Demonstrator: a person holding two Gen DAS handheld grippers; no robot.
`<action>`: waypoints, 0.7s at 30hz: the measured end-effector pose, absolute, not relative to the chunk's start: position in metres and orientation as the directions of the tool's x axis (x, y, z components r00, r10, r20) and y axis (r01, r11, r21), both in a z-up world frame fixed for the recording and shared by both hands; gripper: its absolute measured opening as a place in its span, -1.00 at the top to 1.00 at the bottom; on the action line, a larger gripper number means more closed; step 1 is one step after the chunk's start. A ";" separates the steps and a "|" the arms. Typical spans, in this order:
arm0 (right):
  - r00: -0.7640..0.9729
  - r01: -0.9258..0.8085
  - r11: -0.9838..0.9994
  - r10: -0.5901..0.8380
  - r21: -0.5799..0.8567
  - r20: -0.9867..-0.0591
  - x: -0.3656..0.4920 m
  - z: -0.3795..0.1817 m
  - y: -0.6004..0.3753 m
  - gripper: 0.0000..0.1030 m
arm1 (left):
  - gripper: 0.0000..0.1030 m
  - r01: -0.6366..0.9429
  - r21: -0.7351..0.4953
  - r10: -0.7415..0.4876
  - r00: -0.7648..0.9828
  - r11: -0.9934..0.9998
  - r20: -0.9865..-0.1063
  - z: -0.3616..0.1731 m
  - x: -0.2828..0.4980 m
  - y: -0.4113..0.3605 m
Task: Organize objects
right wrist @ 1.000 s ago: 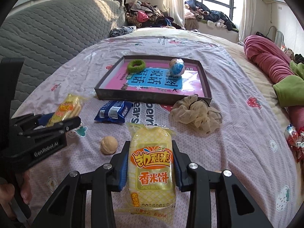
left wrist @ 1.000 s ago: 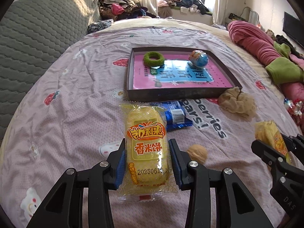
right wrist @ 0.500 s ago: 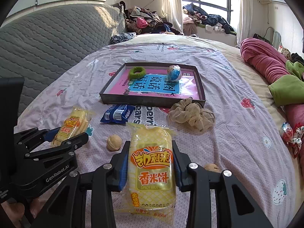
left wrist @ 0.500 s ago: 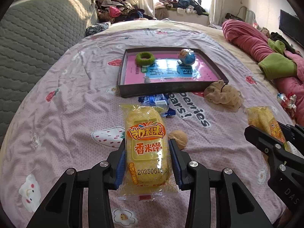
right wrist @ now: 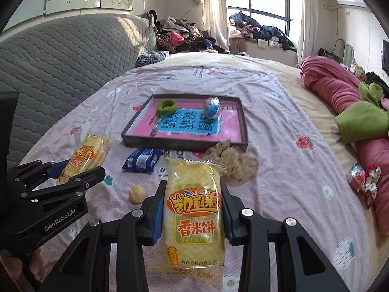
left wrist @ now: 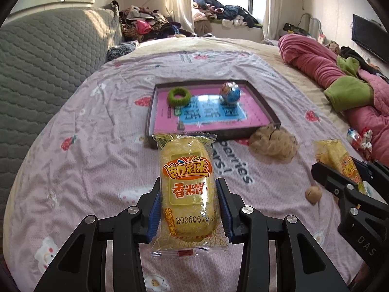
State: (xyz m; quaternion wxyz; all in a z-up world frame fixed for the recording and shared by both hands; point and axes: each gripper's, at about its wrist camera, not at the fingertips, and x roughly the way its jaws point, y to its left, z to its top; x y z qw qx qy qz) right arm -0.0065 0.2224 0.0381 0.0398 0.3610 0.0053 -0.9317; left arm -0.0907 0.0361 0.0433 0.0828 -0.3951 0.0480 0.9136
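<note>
My left gripper (left wrist: 187,204) is shut on a yellow rice-cracker packet (left wrist: 186,189), held above the bed. My right gripper (right wrist: 193,214) is shut on a second yellow rice-cracker packet (right wrist: 193,209). Each gripper shows in the other's view: the right one (left wrist: 340,177) at the right edge, the left one (right wrist: 73,170) at the left. Ahead lies a dark tray (left wrist: 265,110) (right wrist: 184,143) with a pink and blue liner, holding a green ring (left wrist: 179,96) (right wrist: 166,106) and a blue ball (left wrist: 230,93) (right wrist: 212,107).
On the pink bedspread lie a blue snack packet (right wrist: 142,160), a beige scrunchie (left wrist: 273,142) (right wrist: 233,160) and a walnut (left wrist: 313,193) (right wrist: 137,194). A grey padded headboard (left wrist: 48,56) is at left. Pink and green bedding (left wrist: 340,85) and a wrapped candy (right wrist: 363,177) lie at right.
Both grippers have risen and pulled back from the tray, each still holding its packet. The tray and loose items look farther away and lower.
</note>
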 end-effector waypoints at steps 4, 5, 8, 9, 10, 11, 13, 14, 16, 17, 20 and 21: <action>-0.756 0.076 -0.997 -0.058 0.000 -0.652 -0.013 0.054 0.228 0.24 | 0.17 -0.195 0.028 0.117 -0.691 -0.980 -0.713 0.059 -0.098 0.040; -0.758 0.074 -0.997 -0.055 -0.003 -0.650 -0.014 0.056 0.228 0.24 | 0.17 -0.196 0.031 0.116 -0.695 -0.980 -0.710 0.062 -0.100 0.040; -0.771 0.077 -0.997 -0.051 -0.013 -0.635 -0.021 0.069 0.229 0.24 | 0.17 -0.201 0.032 0.121 -0.705 -0.979 -0.699 0.074 -0.106 0.043; -0.777 0.076 -0.997 -0.049 -0.016 -0.627 -0.023 0.073 0.229 0.24 | 0.17 -0.201 0.033 0.122 -0.707 -0.979 -0.697 0.077 -0.108 0.044; -0.782 0.078 -0.997 -0.046 -0.024 -0.622 -0.026 0.079 0.229 0.24 | 0.17 -0.201 0.035 0.121 -0.710 -0.979 -0.694 0.081 -0.111 0.045; -0.787 0.079 -0.996 -0.044 -0.029 -0.616 -0.029 0.083 0.229 0.24 | 0.17 -0.205 0.037 0.123 -0.713 -0.978 -0.690 0.086 -0.114 0.046; -0.800 0.077 -0.996 -0.036 -0.044 -0.599 -0.034 0.096 0.229 0.24 | 0.17 -0.210 0.044 0.124 -0.721 -0.977 -0.682 0.094 -0.120 0.050; -0.804 0.078 -0.996 -0.034 -0.049 -0.594 -0.036 0.100 0.229 0.24 | 0.17 -0.212 0.048 0.124 -0.727 -0.976 -0.676 0.099 -0.123 0.051; -0.816 0.080 -0.995 -0.035 -0.052 -0.577 -0.043 0.112 0.230 0.24 | 0.17 -0.215 0.054 0.125 -0.735 -0.975 -0.666 0.110 -0.130 0.055; -0.819 0.083 -0.995 -0.037 -0.054 -0.573 -0.045 0.115 0.230 0.24 | 0.17 -0.216 0.054 0.127 -0.739 -0.975 -0.661 0.116 -0.135 0.056; -0.832 0.081 -0.995 -0.032 -0.064 -0.553 -0.056 0.128 0.232 0.24 | 0.17 -0.213 0.056 0.128 -0.755 -0.975 -0.643 0.131 -0.148 0.058; -0.836 0.081 -0.995 -0.032 -0.065 -0.548 -0.060 0.132 0.232 0.24 | 0.17 -0.213 0.056 0.129 -0.757 -0.975 -0.641 0.135 -0.153 0.059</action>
